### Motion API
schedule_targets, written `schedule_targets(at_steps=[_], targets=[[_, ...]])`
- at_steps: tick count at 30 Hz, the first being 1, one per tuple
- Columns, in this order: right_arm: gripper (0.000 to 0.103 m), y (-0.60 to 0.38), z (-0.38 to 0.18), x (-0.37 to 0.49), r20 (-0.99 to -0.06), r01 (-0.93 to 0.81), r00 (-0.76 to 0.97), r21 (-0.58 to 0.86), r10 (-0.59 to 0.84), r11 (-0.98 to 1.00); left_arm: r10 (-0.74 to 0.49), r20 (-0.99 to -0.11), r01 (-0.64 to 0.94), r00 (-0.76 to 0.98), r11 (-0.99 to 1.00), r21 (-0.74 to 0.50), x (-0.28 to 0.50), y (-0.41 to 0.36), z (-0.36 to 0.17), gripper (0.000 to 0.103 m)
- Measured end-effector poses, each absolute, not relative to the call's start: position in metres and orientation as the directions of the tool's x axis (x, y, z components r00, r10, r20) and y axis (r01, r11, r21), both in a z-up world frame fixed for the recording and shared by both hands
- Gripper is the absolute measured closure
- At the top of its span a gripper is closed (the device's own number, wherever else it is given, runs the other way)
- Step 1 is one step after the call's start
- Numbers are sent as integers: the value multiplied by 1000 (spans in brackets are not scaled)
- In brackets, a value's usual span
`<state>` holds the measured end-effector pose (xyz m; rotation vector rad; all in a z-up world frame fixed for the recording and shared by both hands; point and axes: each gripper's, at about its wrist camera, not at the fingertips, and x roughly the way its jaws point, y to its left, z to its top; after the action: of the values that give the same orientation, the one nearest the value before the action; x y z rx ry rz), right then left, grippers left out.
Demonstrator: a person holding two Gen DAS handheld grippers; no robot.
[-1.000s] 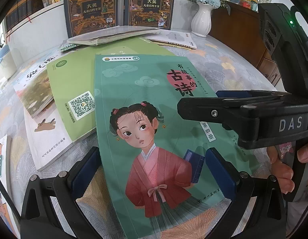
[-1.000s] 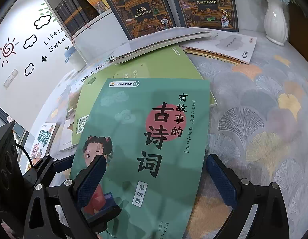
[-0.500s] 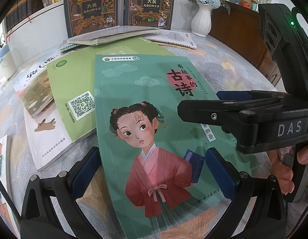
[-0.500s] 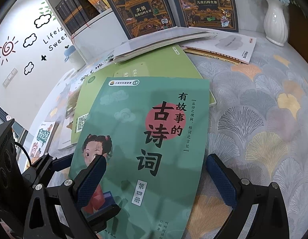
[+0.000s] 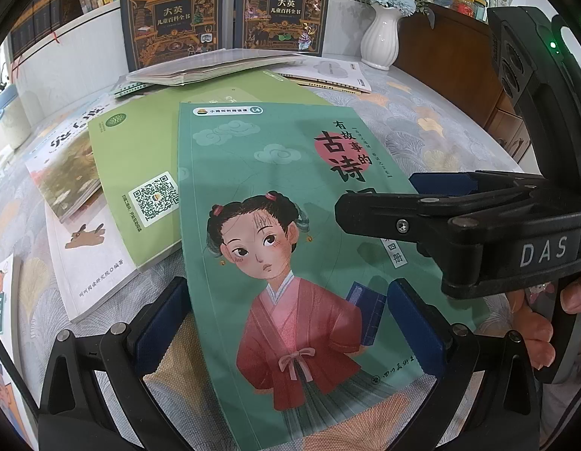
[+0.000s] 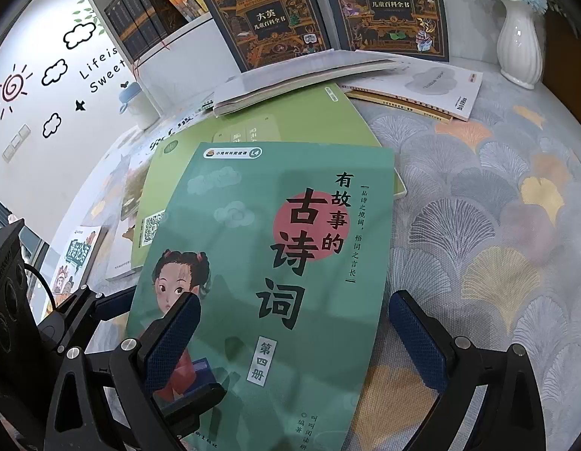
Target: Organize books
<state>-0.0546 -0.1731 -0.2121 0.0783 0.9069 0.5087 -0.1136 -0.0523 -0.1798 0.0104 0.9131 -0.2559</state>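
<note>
A teal picture book (image 5: 275, 173) with a girl in a red robe on its cover lies flat on the patterned tablecloth (image 6: 497, 225), overlapping a light green book (image 5: 140, 158). My left gripper (image 5: 288, 325) is open, its blue pads on either side of the teal book's near end. In the right wrist view the same teal book (image 6: 275, 248) lies between the pads of my right gripper (image 6: 296, 338), which is also open. Seen from the left wrist, the right gripper (image 5: 376, 195) hovers over the book's right edge, a hand (image 5: 538, 334) on its handle.
A white book (image 5: 91, 263) peeks out under the green one. Two dark encyclopedia volumes (image 5: 170, 15) stand at the back, an open book (image 5: 215, 67) and a white booklet (image 5: 328, 75) before them. A white vase (image 5: 380, 37) and wooden cabinet (image 5: 459, 56) are at the right.
The right gripper has sunk slightly lower over the teal book's right edge. The book and the left gripper have stayed where they were.
</note>
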Motion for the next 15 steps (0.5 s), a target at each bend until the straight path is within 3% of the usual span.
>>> schedule_targets(at_steps=[15], targets=[[3, -169, -213, -56, -740, -388, 511, 255, 437, 886, -214, -784, 224, 583, 970, -99, -114, -52, -180, 0]])
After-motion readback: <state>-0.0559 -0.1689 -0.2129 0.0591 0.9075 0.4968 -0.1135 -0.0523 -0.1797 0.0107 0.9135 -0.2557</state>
